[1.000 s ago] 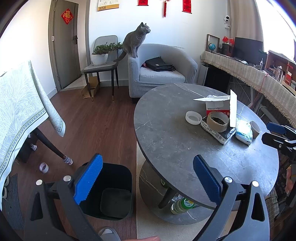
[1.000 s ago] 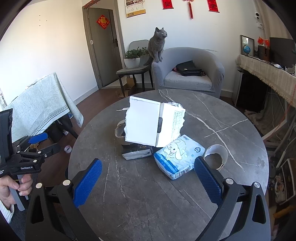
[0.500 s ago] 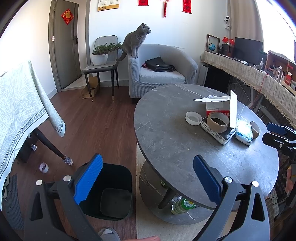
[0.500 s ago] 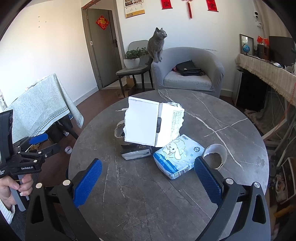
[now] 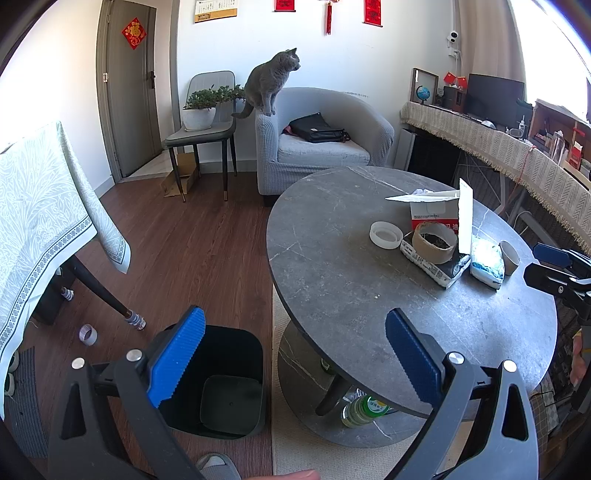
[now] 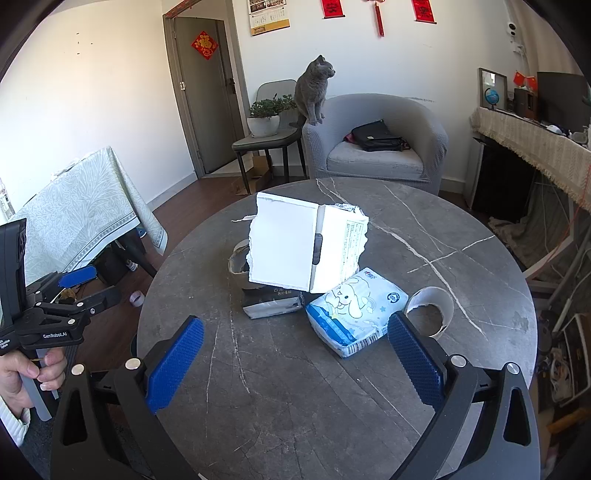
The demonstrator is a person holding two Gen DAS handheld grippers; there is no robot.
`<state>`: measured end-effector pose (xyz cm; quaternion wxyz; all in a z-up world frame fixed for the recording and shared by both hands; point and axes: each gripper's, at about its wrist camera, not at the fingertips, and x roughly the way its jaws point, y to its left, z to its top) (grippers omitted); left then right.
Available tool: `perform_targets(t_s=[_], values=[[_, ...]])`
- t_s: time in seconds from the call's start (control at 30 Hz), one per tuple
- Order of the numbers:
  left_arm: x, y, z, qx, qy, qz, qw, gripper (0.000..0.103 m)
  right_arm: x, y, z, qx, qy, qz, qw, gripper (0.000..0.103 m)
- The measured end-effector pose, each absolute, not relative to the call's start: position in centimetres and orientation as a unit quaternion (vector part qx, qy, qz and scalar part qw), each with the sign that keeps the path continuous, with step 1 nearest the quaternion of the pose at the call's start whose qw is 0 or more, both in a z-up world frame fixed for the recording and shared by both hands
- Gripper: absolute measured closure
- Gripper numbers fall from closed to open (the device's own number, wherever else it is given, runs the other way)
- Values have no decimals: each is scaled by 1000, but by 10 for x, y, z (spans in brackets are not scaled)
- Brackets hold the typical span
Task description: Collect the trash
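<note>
Around me: white walls, a grey door, dark wood floor. A grey cat sits on the armchair beside a chair holding a plant. Sunlight pours in from my right.

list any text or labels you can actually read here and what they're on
"GenRobot.AI": white lettering on the black body of the left gripper, seen in the right wrist view.
Torn white box: printed column, too small to read.
Tissue pack: logo blurred.
Red door sign, wall calendar: unreadable.
</note>
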<state>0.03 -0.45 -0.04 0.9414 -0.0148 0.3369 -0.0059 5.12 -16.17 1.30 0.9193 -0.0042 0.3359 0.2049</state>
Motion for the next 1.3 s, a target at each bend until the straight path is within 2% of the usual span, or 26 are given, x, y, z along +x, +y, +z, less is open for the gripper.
perform_targets(t_s=[1.3], values=[[-1,-20,0,-8,337,-21,941,3,49,-173,14,3,335,200,921,3]])
